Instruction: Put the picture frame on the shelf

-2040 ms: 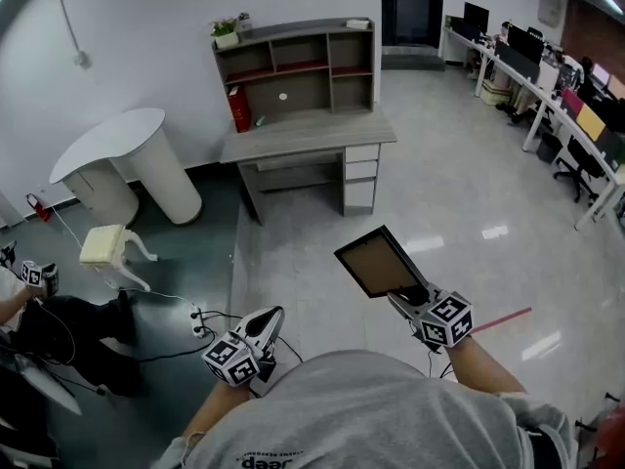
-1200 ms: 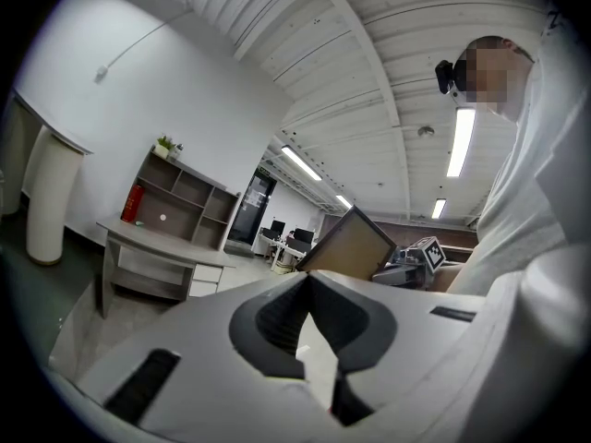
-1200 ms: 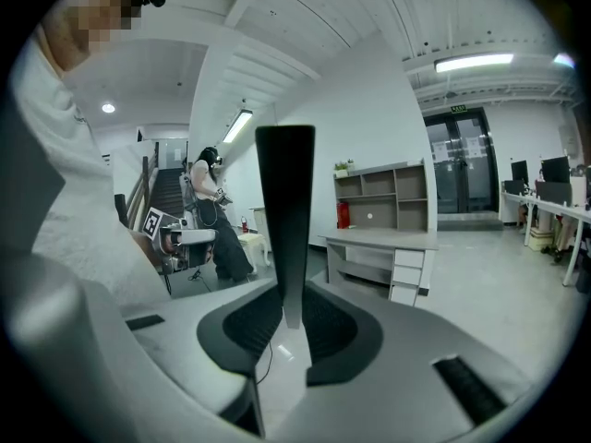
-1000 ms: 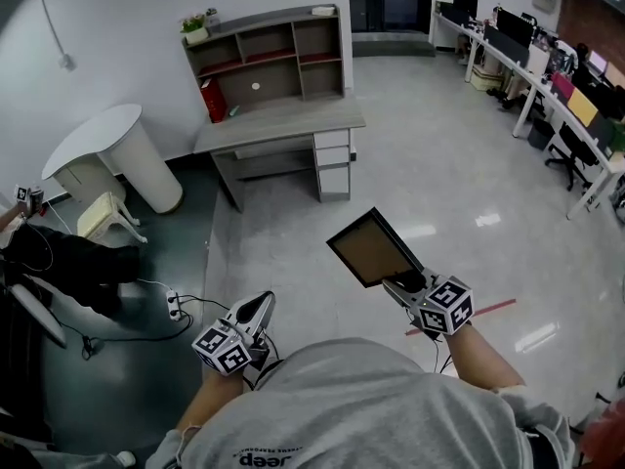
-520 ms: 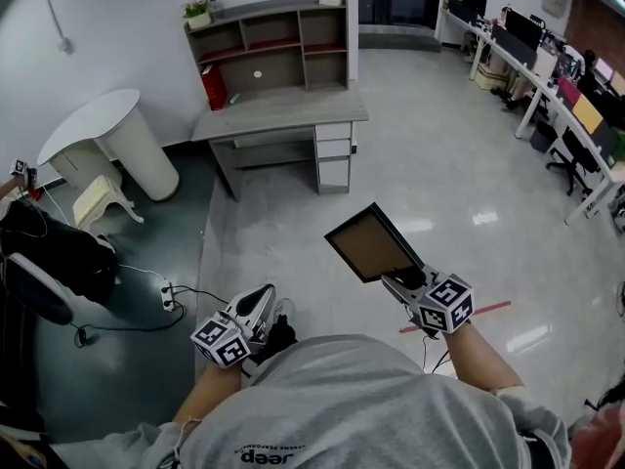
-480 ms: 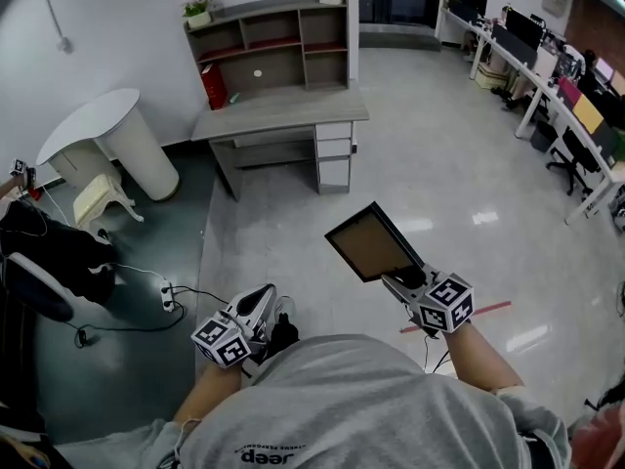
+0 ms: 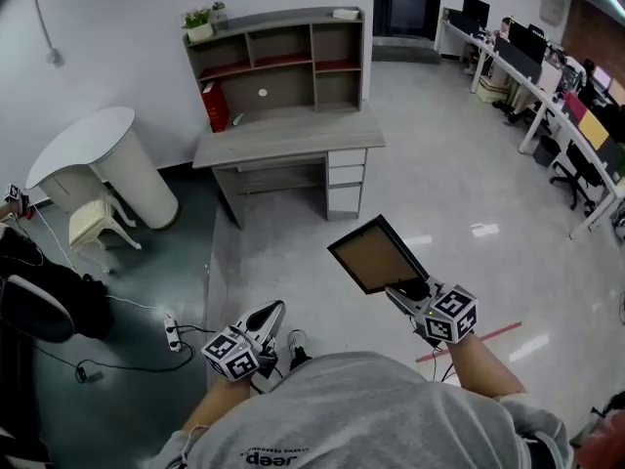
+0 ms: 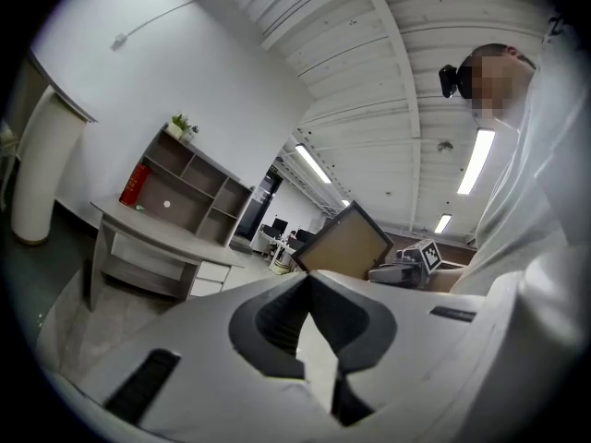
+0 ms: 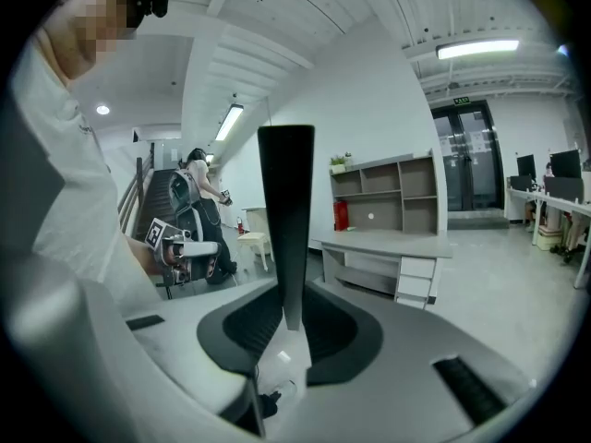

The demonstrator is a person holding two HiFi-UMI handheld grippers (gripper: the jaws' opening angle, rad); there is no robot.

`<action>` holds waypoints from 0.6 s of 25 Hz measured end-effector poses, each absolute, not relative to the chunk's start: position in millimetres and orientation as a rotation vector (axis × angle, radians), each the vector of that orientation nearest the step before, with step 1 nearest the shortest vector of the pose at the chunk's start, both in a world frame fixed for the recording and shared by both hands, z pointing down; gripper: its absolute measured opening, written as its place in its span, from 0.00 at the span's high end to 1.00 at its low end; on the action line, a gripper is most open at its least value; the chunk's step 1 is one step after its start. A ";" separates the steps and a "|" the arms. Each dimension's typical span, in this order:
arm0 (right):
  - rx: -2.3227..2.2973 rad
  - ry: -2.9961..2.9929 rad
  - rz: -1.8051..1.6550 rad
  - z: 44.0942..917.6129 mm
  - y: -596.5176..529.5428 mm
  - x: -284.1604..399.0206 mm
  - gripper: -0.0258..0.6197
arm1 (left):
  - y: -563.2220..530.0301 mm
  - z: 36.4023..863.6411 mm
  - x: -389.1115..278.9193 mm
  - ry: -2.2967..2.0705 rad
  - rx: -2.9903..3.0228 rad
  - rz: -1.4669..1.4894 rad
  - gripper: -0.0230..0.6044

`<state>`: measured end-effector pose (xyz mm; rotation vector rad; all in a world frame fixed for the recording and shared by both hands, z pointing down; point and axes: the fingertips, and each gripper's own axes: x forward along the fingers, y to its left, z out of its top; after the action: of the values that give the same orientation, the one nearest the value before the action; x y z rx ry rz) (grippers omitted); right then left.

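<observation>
A dark picture frame (image 7: 375, 255) with a brown back hangs in the air above the floor, and my right gripper (image 7: 405, 289) is shut on its lower corner. In the right gripper view the frame (image 9: 286, 212) stands edge-on between the jaws of my right gripper (image 9: 287, 314). The grey shelf (image 7: 281, 63) stands on a grey desk (image 7: 289, 133) against the far wall, well ahead of both grippers. My left gripper (image 7: 272, 311) is low at my left side, shut and holding nothing. In the left gripper view, beyond my left gripper (image 8: 307, 276), I see the frame (image 8: 346, 245) and the shelf (image 8: 181, 182).
A white rounded table (image 7: 98, 156) and a cream chair (image 7: 94, 225) stand left of the desk. A power strip with cables (image 7: 173, 334) lies on the dark floor. Office desks with monitors (image 7: 576, 101) line the right side. A person in black (image 9: 198, 212) stands at the left.
The view has shifted as the person moves: desk and shelf now sit slightly further right and lower. The frame stays gripped in the right gripper; the left gripper has dropped a little.
</observation>
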<state>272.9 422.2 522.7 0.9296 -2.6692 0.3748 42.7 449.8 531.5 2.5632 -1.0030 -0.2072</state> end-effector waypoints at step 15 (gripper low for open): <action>0.957 -2.734 0.414 491.6 180.0 97.7 0.84 | 227.3 512.6 -134.5 -0.988 2.583 -0.213 0.95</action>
<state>97.7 180.0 491.6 0.9567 -2.7338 0.4142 -134.5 227.3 512.6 2.5834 -0.9880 -0.2134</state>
